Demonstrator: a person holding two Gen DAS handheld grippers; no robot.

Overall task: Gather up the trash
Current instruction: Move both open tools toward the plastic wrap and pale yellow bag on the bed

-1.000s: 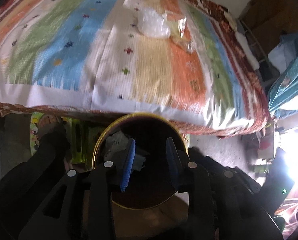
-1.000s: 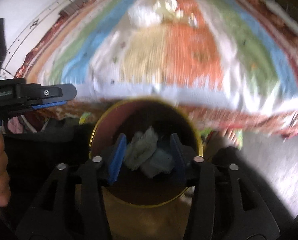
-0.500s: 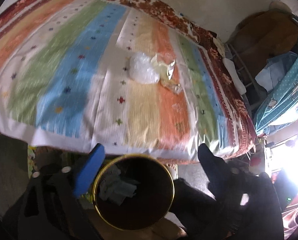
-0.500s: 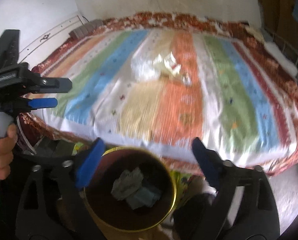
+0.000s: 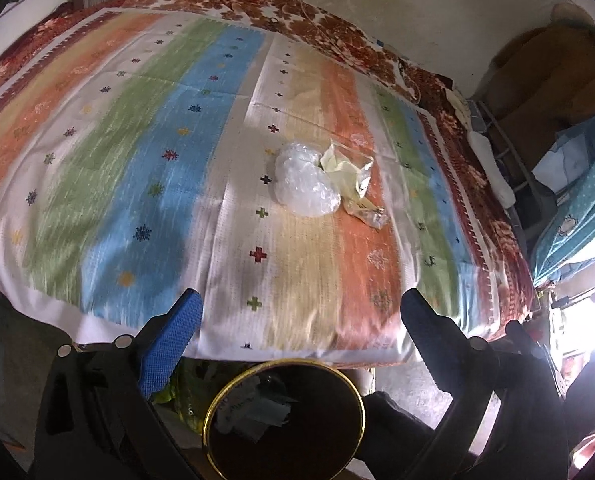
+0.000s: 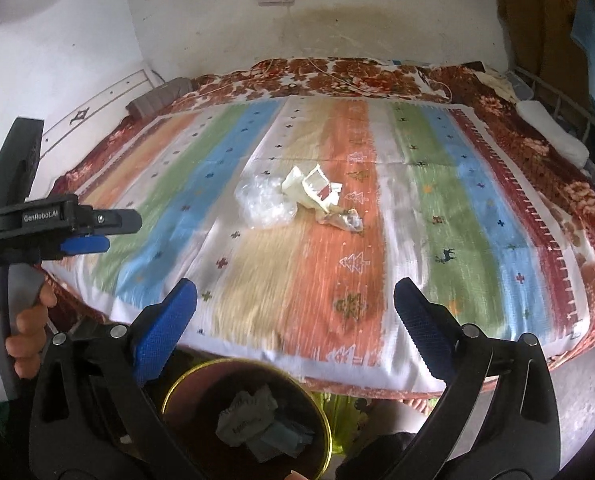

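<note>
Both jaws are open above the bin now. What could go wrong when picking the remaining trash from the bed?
1. The clear crumpled plastic bag touches the pale yellow torn wrapper; grabbing one may drag or scatter the other.
2. Both lie on the soft striped bedcover, so closing jaws might pinch the cloth too.
3. The round gold-rimmed bin stands beside the bed edge, low; a drop could miss it.

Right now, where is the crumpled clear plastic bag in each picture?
Left wrist view: clear plastic bag lies mid-bed, slightly right of centre.
Right wrist view: clear plastic bag lies mid-bed, left of centre.
Shared landmark: the yellowish wrapper touching its right side.
</note>
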